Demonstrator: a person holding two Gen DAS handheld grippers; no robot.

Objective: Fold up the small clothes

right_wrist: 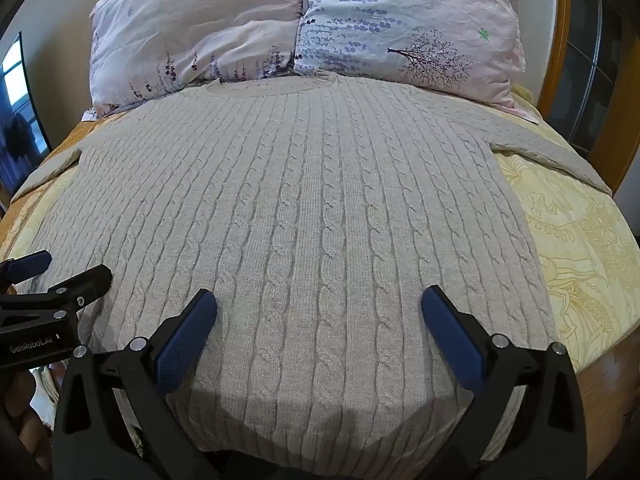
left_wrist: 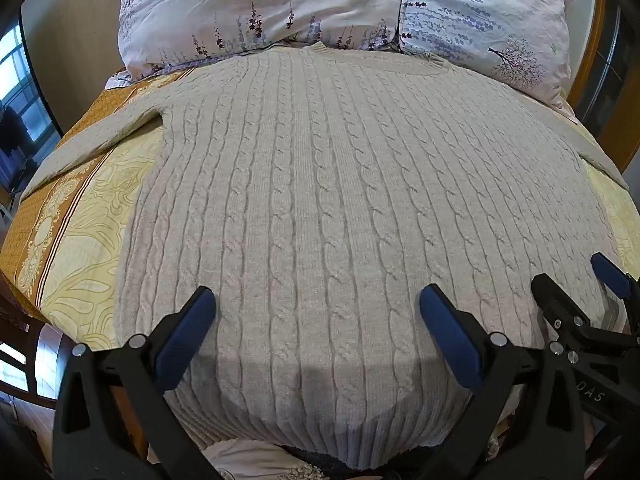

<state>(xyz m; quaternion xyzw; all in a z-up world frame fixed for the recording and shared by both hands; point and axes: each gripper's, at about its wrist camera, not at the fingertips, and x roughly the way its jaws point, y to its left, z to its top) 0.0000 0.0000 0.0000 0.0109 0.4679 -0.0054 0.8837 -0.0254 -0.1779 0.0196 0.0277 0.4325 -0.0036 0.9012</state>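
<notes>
A beige cable-knit sweater (left_wrist: 320,200) (right_wrist: 304,208) lies flat on the bed, neck toward the pillows, ribbed hem nearest me. Its sleeves (left_wrist: 92,136) (right_wrist: 552,152) spread out to both sides. My left gripper (left_wrist: 316,308) hovers open above the lower part of the sweater, blue pads wide apart, nothing between them. My right gripper (right_wrist: 318,310) is open too, over the same lower part, a little to the right. Each gripper shows at the edge of the other's view: the right one (left_wrist: 576,280) and the left one (right_wrist: 68,268).
Two floral pillows (left_wrist: 256,12) (right_wrist: 408,28) rest at the head of the bed. A yellow and brown patterned bedspread (left_wrist: 80,240) (right_wrist: 584,240) shows on both sides. A wooden bed frame (right_wrist: 560,32) stands at the right, a window (left_wrist: 16,92) at the left.
</notes>
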